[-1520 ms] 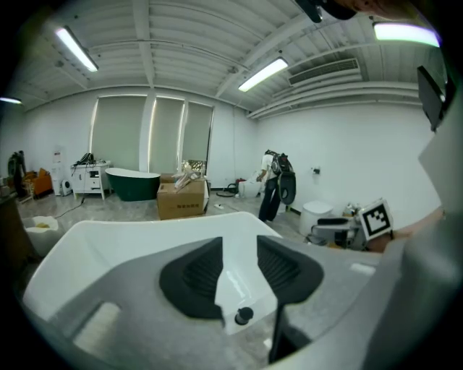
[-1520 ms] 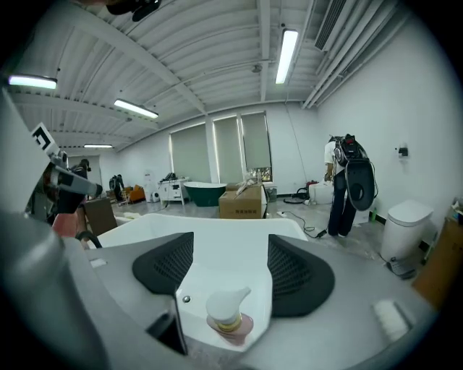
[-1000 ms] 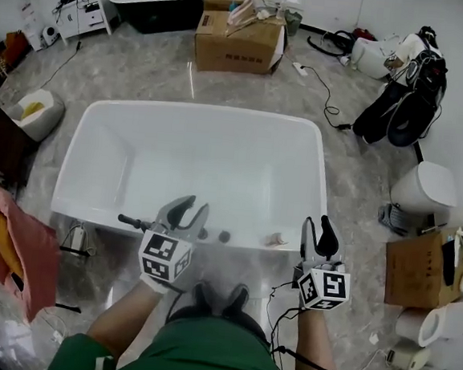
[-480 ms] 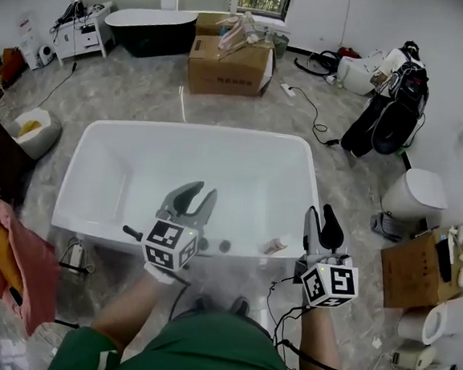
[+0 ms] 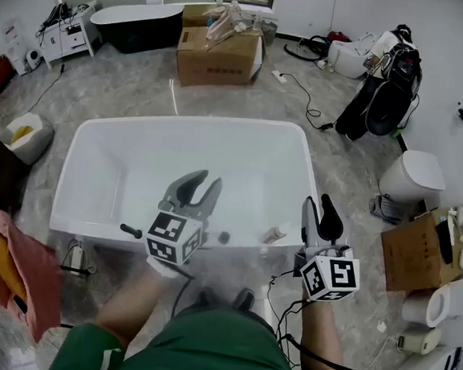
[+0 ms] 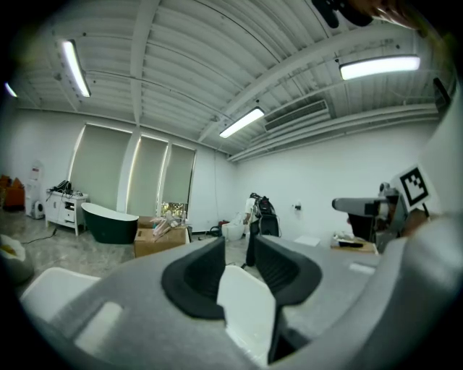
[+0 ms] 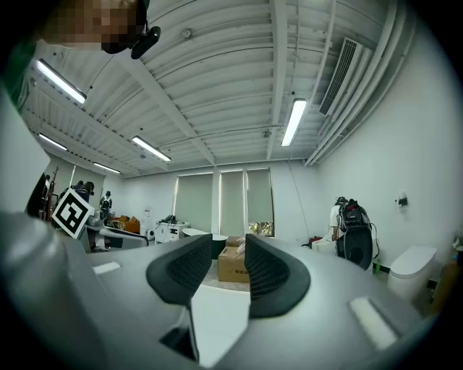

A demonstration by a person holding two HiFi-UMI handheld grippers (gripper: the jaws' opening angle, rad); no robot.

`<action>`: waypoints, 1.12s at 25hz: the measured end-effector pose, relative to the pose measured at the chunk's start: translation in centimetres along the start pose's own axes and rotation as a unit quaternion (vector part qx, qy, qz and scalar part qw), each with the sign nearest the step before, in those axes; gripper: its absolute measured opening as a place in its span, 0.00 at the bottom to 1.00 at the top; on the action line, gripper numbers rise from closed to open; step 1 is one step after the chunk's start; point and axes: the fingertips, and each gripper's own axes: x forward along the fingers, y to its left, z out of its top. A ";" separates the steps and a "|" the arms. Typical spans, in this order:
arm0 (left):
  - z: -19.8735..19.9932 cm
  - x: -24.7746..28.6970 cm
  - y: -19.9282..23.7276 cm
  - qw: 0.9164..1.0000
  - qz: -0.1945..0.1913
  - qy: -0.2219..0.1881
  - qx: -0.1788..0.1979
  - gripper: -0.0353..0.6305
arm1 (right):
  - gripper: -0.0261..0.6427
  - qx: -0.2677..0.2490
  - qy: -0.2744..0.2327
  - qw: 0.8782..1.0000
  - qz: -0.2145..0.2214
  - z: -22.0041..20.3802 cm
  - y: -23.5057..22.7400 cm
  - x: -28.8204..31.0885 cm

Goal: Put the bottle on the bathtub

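**Status.** The bottle (image 5: 274, 235) lies on its side on the near rim of the bathtub (image 5: 306, 175), toward the tub's near right corner. It appears to rest on the rim already, so the placement is judged complete or nearly so. The step in hand reads as standing clear.

**Procedure.**
1. Keep both grippers above and behind the near rim so neither one brushes the bottle.
2. A bottle lying flat on a rounded rim may roll into the tub or onto the floor. Avoid bumping the rim.
3. If the bottle needs resetting, use the right gripper (image 5: 318, 208), which is the nearer one. Come down from above, close across the narrow body, and set it where the rim is flattest.

**Gripper state.** The jaws of the left gripper (image 5: 203, 187) stand apart with nothing between them. The right gripper's jaws also stand apart and hold nothing.

**Pose.** Both forearms reach forward from the body toward the tub's near side. The left gripper is over the near rim around its middle, and the right gripper is at the near right corner, just beside the bottle. Both sets of jaws point away from the person and tilt upward: each gripper view shows mainly ceiling and the far wall. The marker cubes face the head camera.
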 end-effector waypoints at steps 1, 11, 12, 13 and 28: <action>-0.1 0.3 -0.1 1.000 0.001 0.002 -0.001 0.24 | 0.25 0.002 0.002 1.000 0.001 -0.2 -0.3 0.1; -0.4 0.2 0.2 1.000 0.016 0.012 0.005 0.24 | 0.22 0.016 0.001 1.000 0.010 -0.7 -1.0 1.0; -0.4 0.4 0.2 1.000 0.016 0.012 0.005 0.24 | 0.22 0.016 0.000 1.000 0.011 -0.7 -1.1 1.1; -0.5 0.7 0.1 1.000 0.015 0.013 0.005 0.24 | 0.22 0.017 0.000 1.000 0.011 -0.7 -1.4 1.2; -1.0 4.0 -2.6 1.000 0.013 0.024 0.006 0.24 | 0.21 0.023 0.006 1.000 0.020 -1.0 -4.8 1.2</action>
